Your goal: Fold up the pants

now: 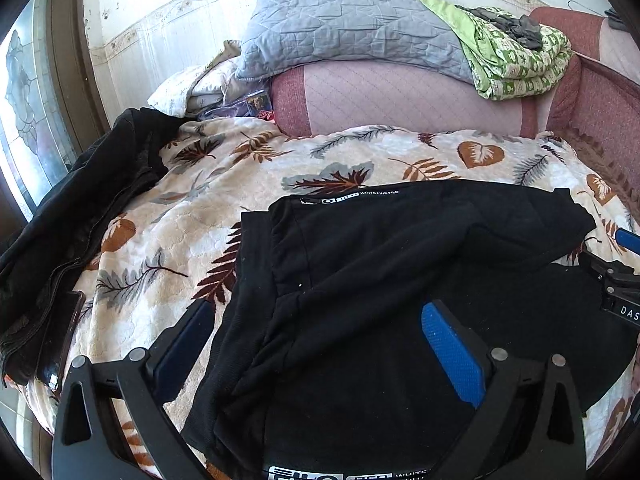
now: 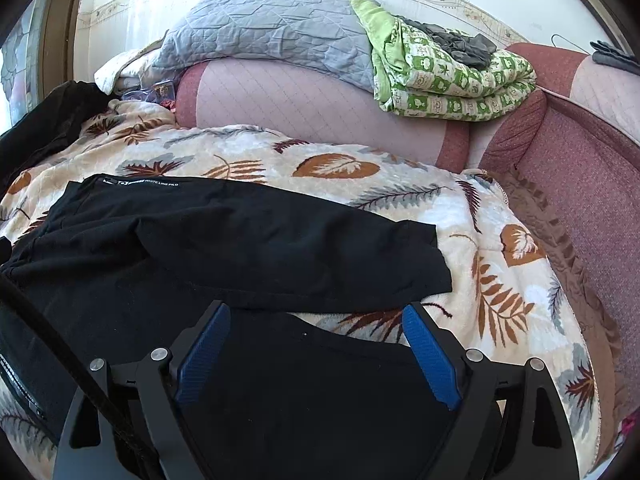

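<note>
Black pants (image 1: pixel 400 280) with a white-lettered waistband lie folded over on the leaf-patterned blanket (image 1: pixel 200 220). My left gripper (image 1: pixel 316 320) is open above the waist end, its fingers apart on either side of the cloth, holding nothing. In the right wrist view the pants (image 2: pixel 240 240) lie across the blanket (image 2: pixel 500 280), one leg laid over the other. My right gripper (image 2: pixel 316 324) is open above the near leg's edge, empty. Part of the right gripper (image 1: pixel 618 280) shows at the right edge of the left wrist view.
A black jacket (image 1: pixel 80 220) lies at the bed's left edge with a dark phone (image 1: pixel 64 336) beside it. A pink quilted bolster (image 1: pixel 400 100), a grey pillow (image 1: pixel 348 28) and a green patterned quilt (image 1: pixel 516 56) sit at the back. A dark red sofa side (image 2: pixel 580 184) runs along the right.
</note>
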